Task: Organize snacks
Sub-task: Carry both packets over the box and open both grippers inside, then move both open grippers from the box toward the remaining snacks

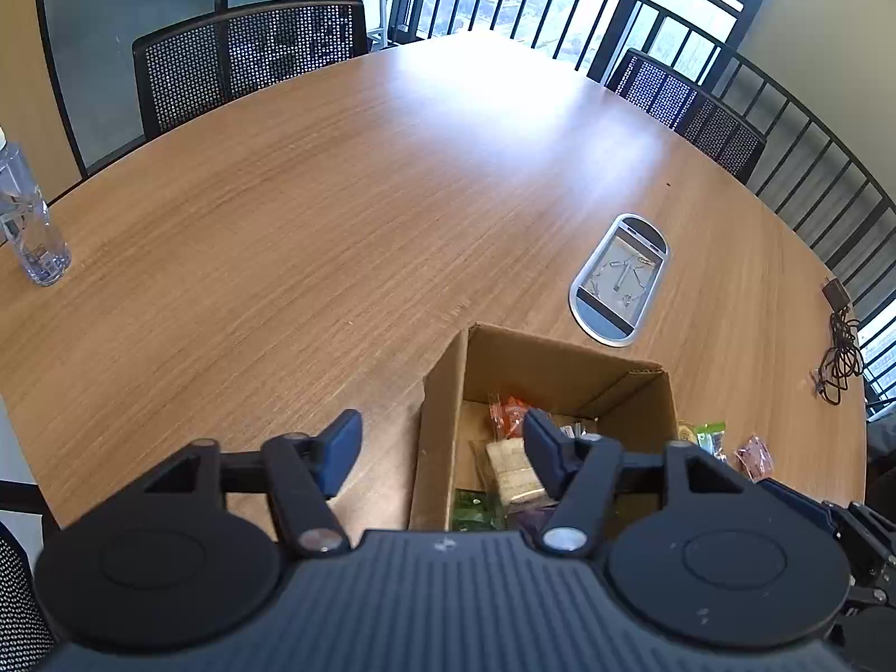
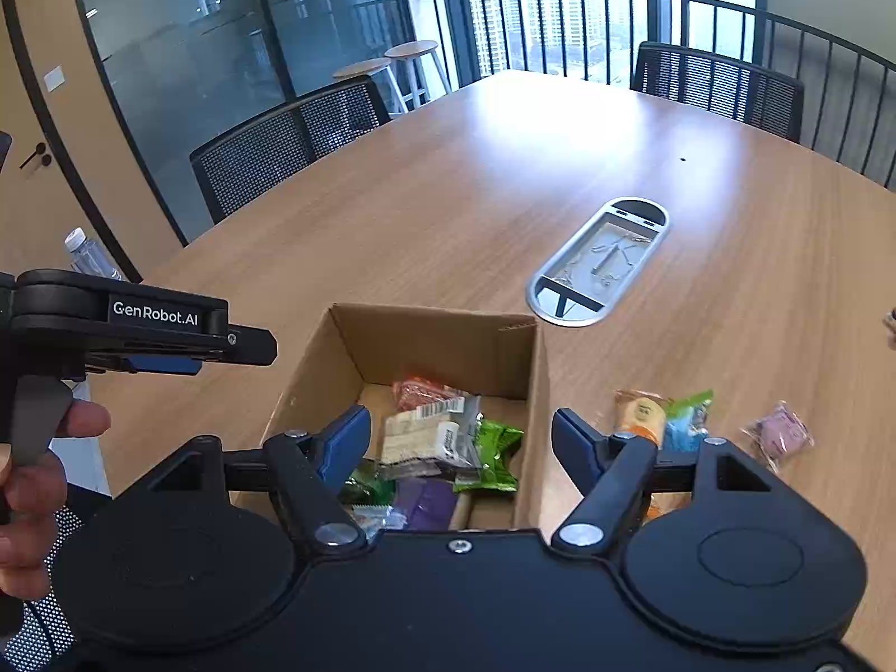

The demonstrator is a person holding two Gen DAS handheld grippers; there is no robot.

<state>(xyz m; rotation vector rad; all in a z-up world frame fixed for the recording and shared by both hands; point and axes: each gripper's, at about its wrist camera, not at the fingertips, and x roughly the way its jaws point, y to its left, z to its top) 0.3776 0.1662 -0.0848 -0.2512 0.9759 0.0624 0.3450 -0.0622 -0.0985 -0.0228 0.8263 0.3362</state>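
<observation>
An open cardboard box (image 2: 425, 341) stands on the wooden table and holds several snack packets: an orange one (image 2: 417, 392), a clear one with beige wafers (image 2: 425, 437), a green one (image 2: 495, 451) and a purple one (image 2: 428, 501). My right gripper (image 2: 459, 439) hovers open over the box with nothing in its jaws. To the right of the box lie an orange-beige packet (image 2: 638, 414), a blue-green packet (image 2: 689, 420) and a pink packet (image 2: 781, 431). My left gripper (image 1: 442, 442) is open and empty above the left wall of the box (image 1: 560, 358).
A metal oval cable port (image 2: 596, 263) is set in the table behind the box. A water bottle (image 1: 31, 224) stands at the far left edge. A black charger and cable (image 1: 837, 353) lie at the right edge. Mesh chairs (image 1: 252, 56) ring the table. A hand (image 2: 33, 481) holds the left gripper.
</observation>
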